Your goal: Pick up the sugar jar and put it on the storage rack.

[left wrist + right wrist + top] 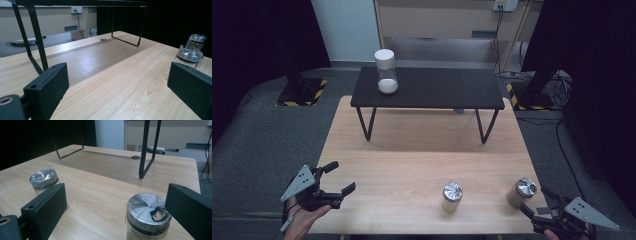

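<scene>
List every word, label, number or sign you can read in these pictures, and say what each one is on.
None can be read.
The two silver-lidded glass jars wrapped in clear film show no label.
The white-lidded glass jar of white powder on the black metal shelf shows none either.
The yellow-and-black hazard stripes carry no words.

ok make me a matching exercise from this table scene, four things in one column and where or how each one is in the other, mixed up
Things:
1. white-lidded jar
2. jar with the metal lid nearest the right gripper
3. middle jar
4. left gripper

Places or states:
A. open over bare wood at the table's near left
B. on the black raised shelf
C. at the table's near right corner
D. on the wood near the front edge, right of centre

Pairs: 1-B, 2-C, 3-D, 4-A
</scene>
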`<state>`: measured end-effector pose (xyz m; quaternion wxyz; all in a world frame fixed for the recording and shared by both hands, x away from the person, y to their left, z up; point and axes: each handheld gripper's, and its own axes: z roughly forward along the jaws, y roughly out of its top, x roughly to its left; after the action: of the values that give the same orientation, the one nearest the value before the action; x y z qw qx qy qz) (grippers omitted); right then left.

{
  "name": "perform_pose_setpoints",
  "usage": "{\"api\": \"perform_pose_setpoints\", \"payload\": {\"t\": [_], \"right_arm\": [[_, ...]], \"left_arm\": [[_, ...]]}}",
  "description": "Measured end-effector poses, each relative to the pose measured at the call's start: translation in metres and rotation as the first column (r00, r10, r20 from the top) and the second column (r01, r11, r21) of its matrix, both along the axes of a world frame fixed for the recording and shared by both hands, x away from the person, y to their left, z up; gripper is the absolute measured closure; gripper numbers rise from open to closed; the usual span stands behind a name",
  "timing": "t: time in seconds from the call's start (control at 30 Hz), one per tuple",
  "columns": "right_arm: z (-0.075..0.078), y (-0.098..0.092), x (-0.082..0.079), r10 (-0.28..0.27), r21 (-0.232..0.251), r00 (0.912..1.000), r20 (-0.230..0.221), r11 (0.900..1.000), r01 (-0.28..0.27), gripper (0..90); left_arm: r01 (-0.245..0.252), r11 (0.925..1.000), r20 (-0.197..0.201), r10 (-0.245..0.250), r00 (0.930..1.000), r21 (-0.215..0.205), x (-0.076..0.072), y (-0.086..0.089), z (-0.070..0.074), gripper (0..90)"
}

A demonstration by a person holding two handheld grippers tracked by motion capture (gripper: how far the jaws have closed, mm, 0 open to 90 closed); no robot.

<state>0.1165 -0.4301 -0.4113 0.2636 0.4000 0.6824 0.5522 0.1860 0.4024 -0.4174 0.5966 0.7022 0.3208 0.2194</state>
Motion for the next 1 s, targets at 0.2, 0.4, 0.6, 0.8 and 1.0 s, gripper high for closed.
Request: {"api": "perform_pose_setpoints", "payload": {"t": [0.2, 0.4, 0.6, 0.8, 1.0], "right_arm": [[0.0, 0.0, 0.0, -0.001, 0.001, 1.0, -0.004, 1.0, 0.001, 4.5], [0.0, 0.0, 0.0, 0.001, 0.001, 1.0, -0.002, 1.0, -0.001, 4.5], [0.0, 0.001, 0.001, 0.003, 0.001, 1.0, 0.0, 1.0, -0.003, 4.5], [-0.001, 0.001, 0.001, 0.003, -0.007, 1.0, 0.003, 1.0, -0.003, 4.5], [-0.001, 0.001, 0.002, 0.005, -0.007, 1.0, 0.004, 1.0, -0.005, 4.4]], "left_arm": [[-0.001, 1.0, -0.016, 0.001, 0.9999, -0.01, -0.001, 0.004, -0.008, 2.6], [0.021, 0.9998, -0.007, -0.021, 0.9998, -0.004, 0.0, 0.008, -0.01, 3.0], [0.027, 0.9993, -0.002, -0.027, 0.9996, 0.026, 0.0, 0.012, -0.011, 2.3], [0.018, 0.9991, 0.016, -0.019, 0.9997, 0.039, -0.002, 0.014, -0.012, 0.0], [-0.018, 0.9979, 0.025, 0.016, 0.9996, 0.062, -0.006, 0.012, -0.011, 0.0]]}}
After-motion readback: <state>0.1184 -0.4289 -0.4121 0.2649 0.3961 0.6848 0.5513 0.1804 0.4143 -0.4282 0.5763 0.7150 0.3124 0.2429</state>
